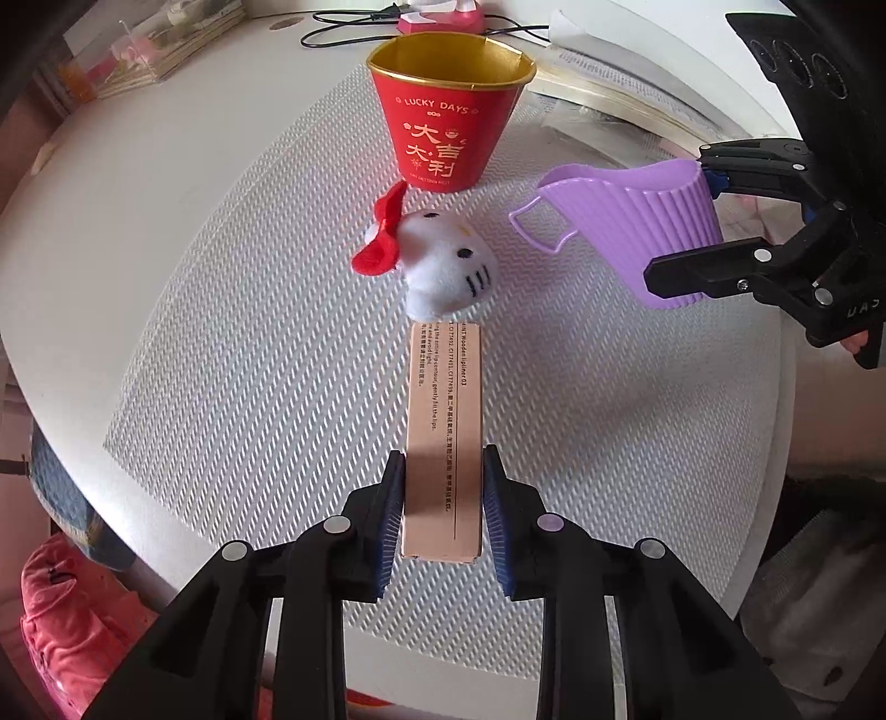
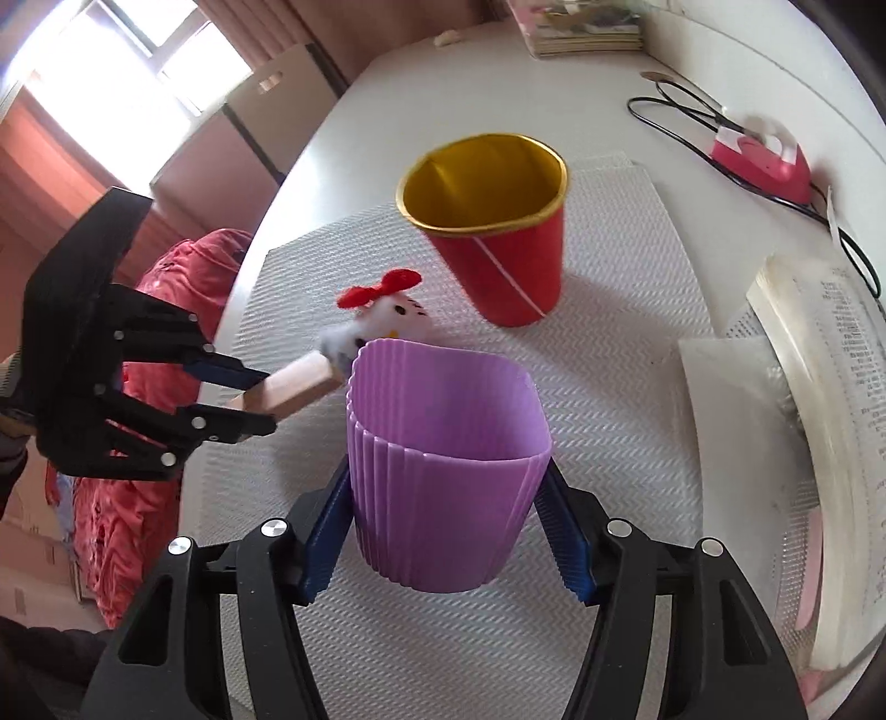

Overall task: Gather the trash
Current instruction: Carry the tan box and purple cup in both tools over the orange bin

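My left gripper is shut on a long pink cardboard box, held level above the mat; the box also shows in the right wrist view with the left gripper. My right gripper is shut on a ribbed purple cup, tilted, seen from the left wrist as the purple cup in the right gripper. A white plush cat head with a red bow lies on the mat, just beyond the box's far end. A red paper cup with gold lining stands upright behind it.
A white textured mat covers the round white table. An open book lies at the right. A pink device with black cables and stacked books sit at the far edge. Red fabric lies beyond the table's left edge.
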